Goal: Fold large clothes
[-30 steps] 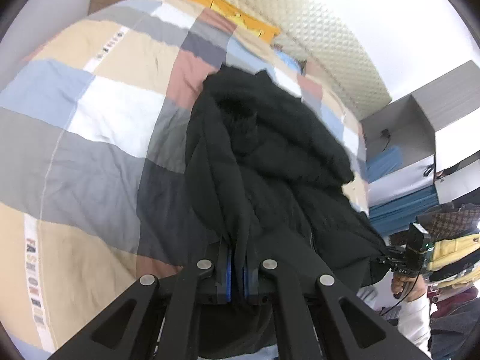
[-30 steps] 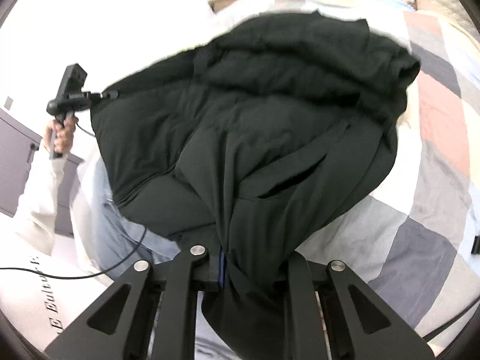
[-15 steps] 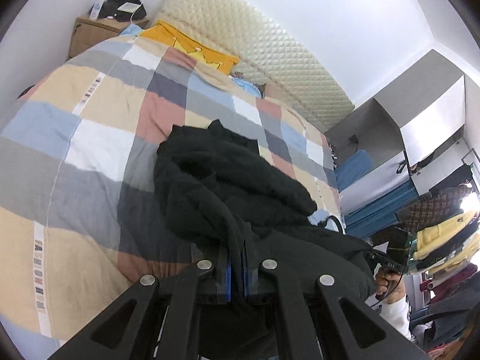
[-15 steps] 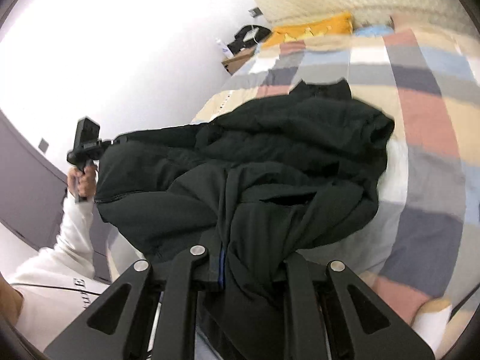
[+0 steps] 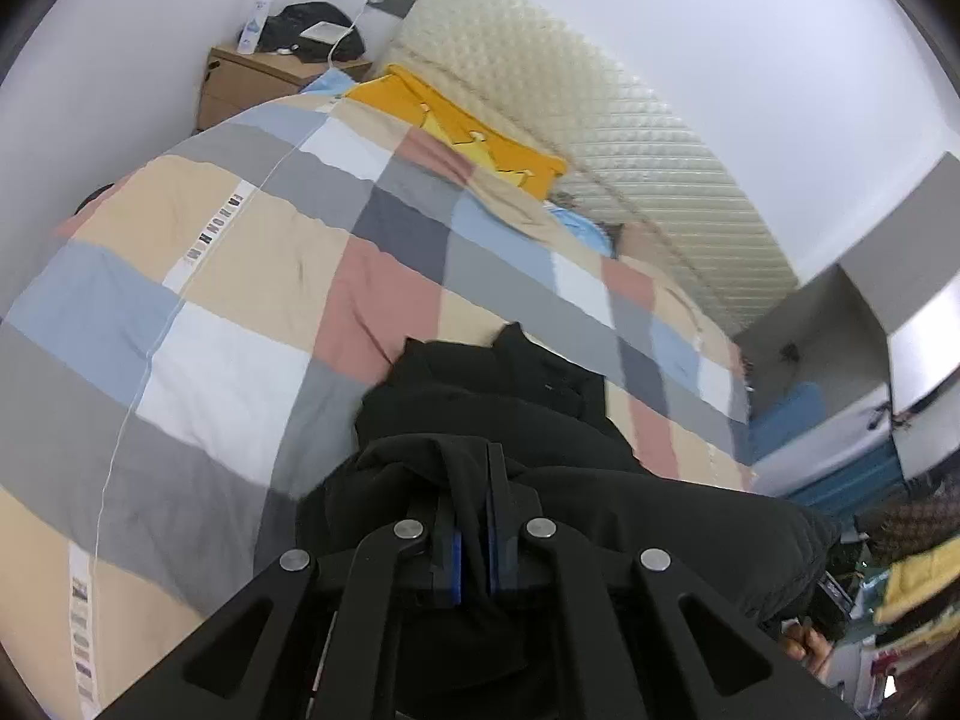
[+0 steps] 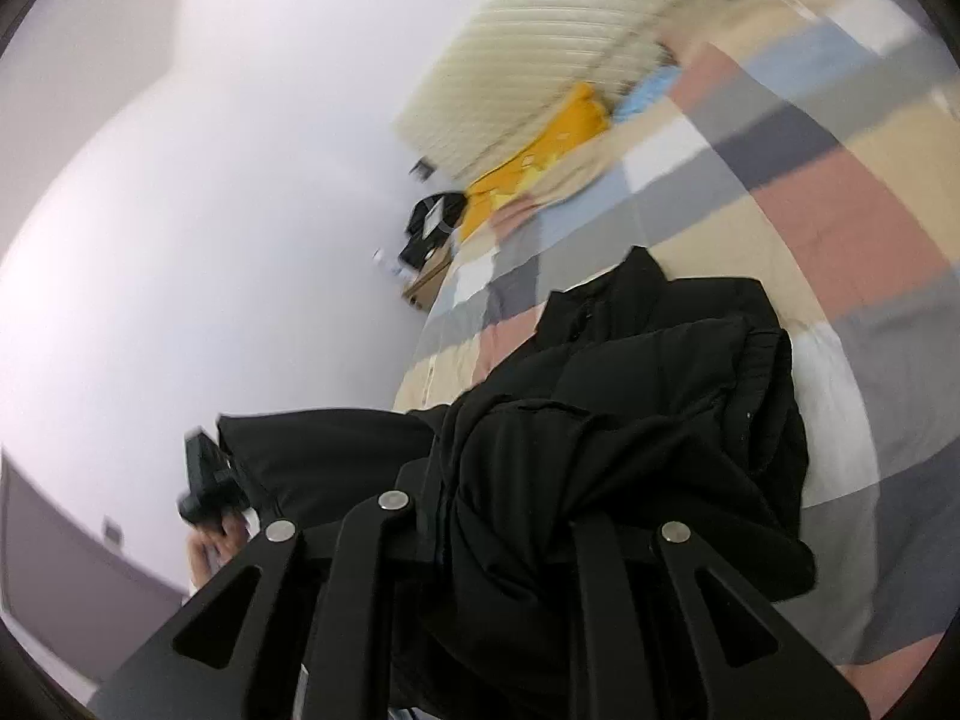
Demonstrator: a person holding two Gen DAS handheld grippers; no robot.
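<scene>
**Both grippers clamped on the black jacket**

While I watch the left wrist view, my left gripper has its blue-padded fingers nearly together, pinching a fold of the black padded jacket. That jacket lies bunched on the patchwork-check duvet, its collar pointing toward the cream quilted headboard.

From the right wrist view, my right gripper is clenched on another bunch of the jacket, fabric spilling over and hiding its fingertips. Left of it, the other hand grips its black handle.
</scene>
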